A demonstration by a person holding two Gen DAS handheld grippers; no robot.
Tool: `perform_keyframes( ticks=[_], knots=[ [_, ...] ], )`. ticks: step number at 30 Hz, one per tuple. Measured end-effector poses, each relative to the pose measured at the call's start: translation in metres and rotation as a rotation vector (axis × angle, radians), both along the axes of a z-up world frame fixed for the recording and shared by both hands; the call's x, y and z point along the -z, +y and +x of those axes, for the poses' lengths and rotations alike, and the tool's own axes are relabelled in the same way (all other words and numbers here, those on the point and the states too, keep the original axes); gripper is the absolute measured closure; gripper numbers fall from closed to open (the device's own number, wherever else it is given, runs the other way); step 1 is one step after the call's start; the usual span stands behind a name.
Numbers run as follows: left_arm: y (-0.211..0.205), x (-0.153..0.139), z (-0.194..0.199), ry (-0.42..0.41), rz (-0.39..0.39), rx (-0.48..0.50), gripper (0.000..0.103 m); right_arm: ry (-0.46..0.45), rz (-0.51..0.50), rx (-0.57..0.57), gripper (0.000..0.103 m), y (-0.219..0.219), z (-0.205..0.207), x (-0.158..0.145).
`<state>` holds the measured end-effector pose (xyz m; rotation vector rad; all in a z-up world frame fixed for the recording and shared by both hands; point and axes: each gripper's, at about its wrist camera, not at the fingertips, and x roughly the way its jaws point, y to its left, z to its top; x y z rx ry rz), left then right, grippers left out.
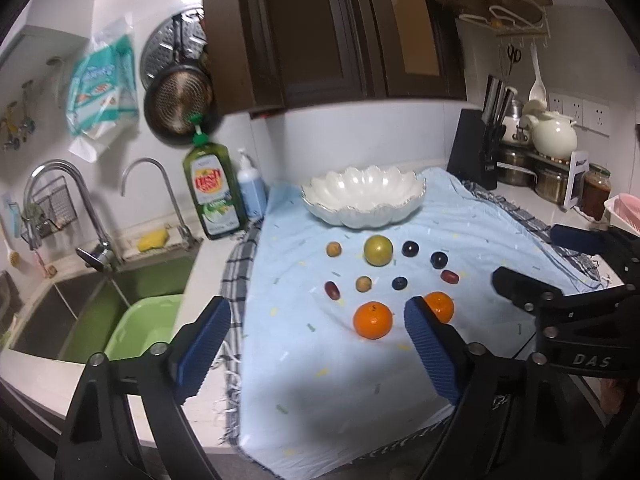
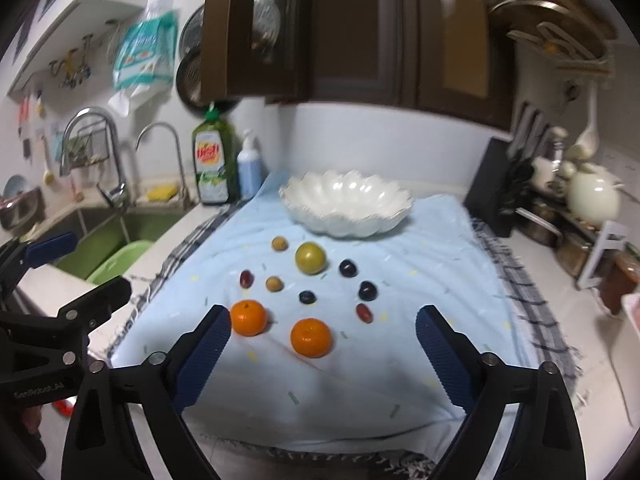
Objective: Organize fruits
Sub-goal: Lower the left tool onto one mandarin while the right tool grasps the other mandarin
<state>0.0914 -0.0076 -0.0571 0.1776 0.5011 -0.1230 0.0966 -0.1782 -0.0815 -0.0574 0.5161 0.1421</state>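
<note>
Several fruits lie on a light blue cloth [image 1: 360, 372] in front of an empty white scalloped bowl [image 1: 362, 196] [image 2: 347, 204]. Nearest are two oranges [image 1: 373, 320] [image 2: 311, 337]; behind them sit a green round fruit [image 1: 378, 250] [image 2: 310, 257], dark plums [image 1: 410, 249], red grapes [image 1: 332, 290] and small tan fruits [image 1: 333, 249]. My left gripper [image 1: 318, 312] hovers open above the cloth's near left part, its right finger in front of the second orange [image 1: 440, 306]. My right gripper [image 2: 323, 320] is open too, with both oranges seen between its fingers, untouched.
A sink [image 1: 100, 308] with a green basin [image 1: 144, 332] and taps lies to the left. A green dish soap bottle [image 1: 213, 192] and blue pump bottle [image 1: 251, 190] stand behind the cloth. A knife block [image 1: 478, 152], white teapot [image 1: 554, 134] and jars crowd the right.
</note>
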Motion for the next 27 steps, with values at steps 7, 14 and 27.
perform_keyframes(
  ticks=[7, 14, 27],
  knots=[
    [-0.016, 0.030, 0.035, 0.055, 0.036, 0.067, 0.027, 0.085, -0.028, -0.101, 0.020, -0.001, 0.041, 0.029],
    [-0.030, 0.061, 0.062, 0.128, 0.071, 0.144, 0.037, 0.177, -0.057, -0.182, 0.029, 0.000, 0.069, 0.058],
    [-0.037, 0.098, 0.102, 0.239, 0.048, 0.200, 0.045, 0.286, -0.061, -0.294, 0.041, 0.002, 0.101, 0.093]
  ],
)
